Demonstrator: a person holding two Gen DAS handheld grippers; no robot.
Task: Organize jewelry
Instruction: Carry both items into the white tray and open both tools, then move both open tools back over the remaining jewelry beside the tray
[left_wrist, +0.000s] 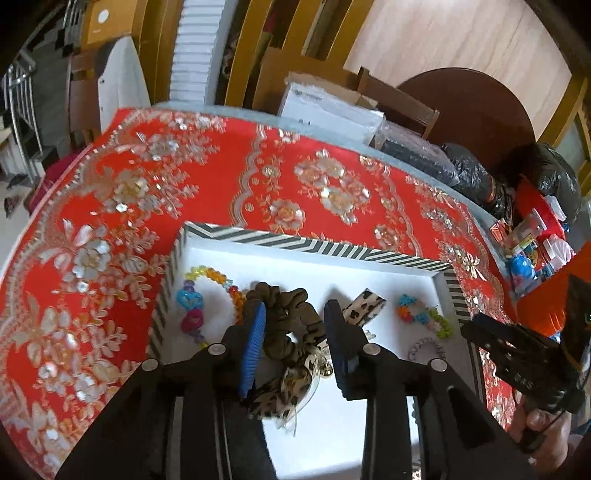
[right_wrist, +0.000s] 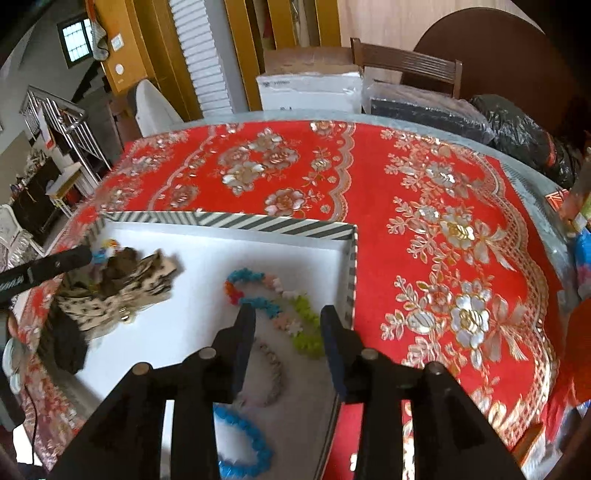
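A white tray with a black-and-white striped rim (left_wrist: 314, 245) (right_wrist: 273, 223) sits on the red floral tablecloth. My left gripper (left_wrist: 295, 314) is open above an olive and leopard-print scrunchie (left_wrist: 291, 321) that lies between its fingers. A colourful bead bracelet (left_wrist: 192, 295) lies at the tray's left, a leopard clip (left_wrist: 364, 306) and a flower bracelet (left_wrist: 424, 315) at its right. My right gripper (right_wrist: 288, 315) is open over the flower bracelet (right_wrist: 269, 299), with a pale bead bracelet (right_wrist: 271, 373) and a blue bracelet (right_wrist: 243, 446) below it.
The red embroidered tablecloth (left_wrist: 221, 177) (right_wrist: 443, 240) covers a grey table. Boxes (right_wrist: 310, 88), black bags (right_wrist: 517, 133) and a chair stand beyond the far edge. A red box of small items (left_wrist: 532, 236) sits at the right edge.
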